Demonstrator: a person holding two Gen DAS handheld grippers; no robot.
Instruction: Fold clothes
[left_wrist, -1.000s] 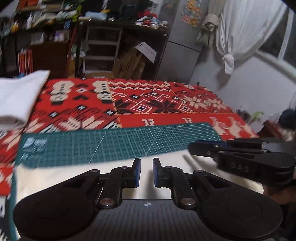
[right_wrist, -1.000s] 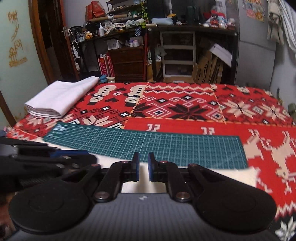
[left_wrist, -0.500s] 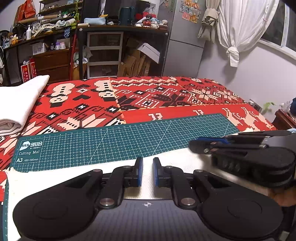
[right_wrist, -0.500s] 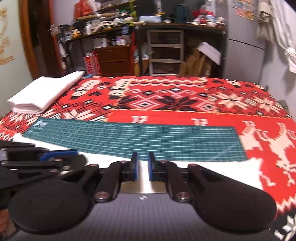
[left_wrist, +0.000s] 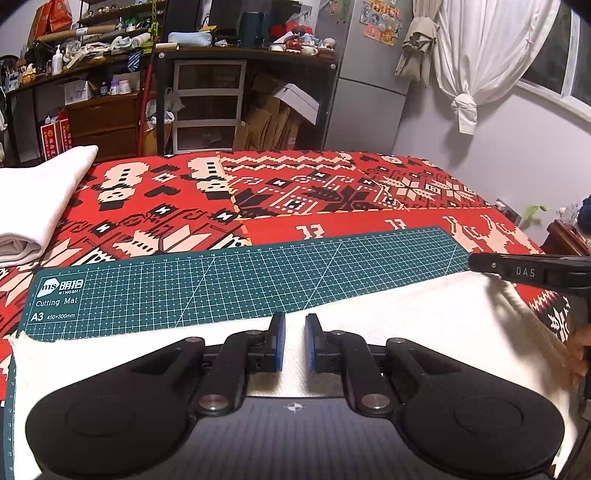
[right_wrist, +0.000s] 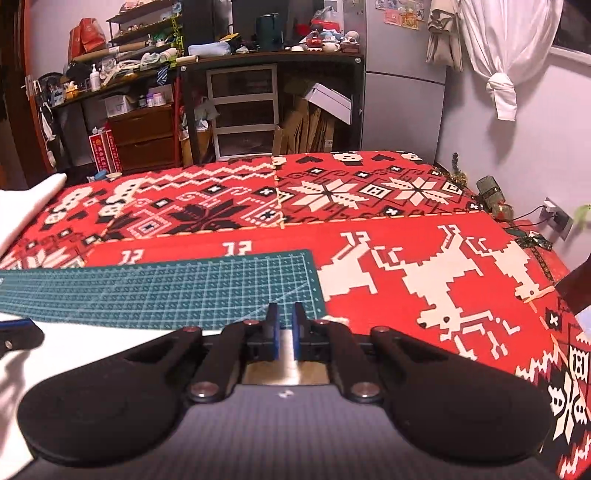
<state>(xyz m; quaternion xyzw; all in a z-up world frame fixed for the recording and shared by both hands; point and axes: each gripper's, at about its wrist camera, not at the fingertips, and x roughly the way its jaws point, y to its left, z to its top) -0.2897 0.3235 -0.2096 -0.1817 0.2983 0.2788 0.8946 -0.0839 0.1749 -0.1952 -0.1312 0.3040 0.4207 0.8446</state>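
Left gripper (left_wrist: 294, 341) sits low over the white cloth (left_wrist: 406, 325), blue-padded jaws a narrow gap apart, nothing pinched between them. Cloth lies flat on the near half of the green cutting mat (left_wrist: 240, 284), covering the mat's near edge and spilling past its right end onto the red patterned blanket (left_wrist: 295, 192). Cloth's far edge runs roughly straight across the mat, its left corner ending just inside the mat's left edge.

Right gripper (right_wrist: 284, 334) is over the mat's right end, where the cloth's far edge meets the mat's right edge; jaws also slightly apart, holding nothing I can see. From the left wrist view the right gripper (left_wrist: 532, 271) shows side-on above the cloth's right corner, and the cloth there looks bunched and blurred — contact unclear.

Beyond the cloth, the far strip of the mat is bare, and past the mat the blanket is open all the way to the bed's far edge. Left of the mat, a folded white stack (left_wrist: 33, 206) rests on the blanket, well apart from the cloth.

Behind the bed — a black shelf unit (left_wrist: 243, 59) with clutter on top, a drawer tower (left_wrist: 208, 107) of translucent drawers under it, contents unreadable, and cardboard boxes (left_wrist: 280, 118) beside it.
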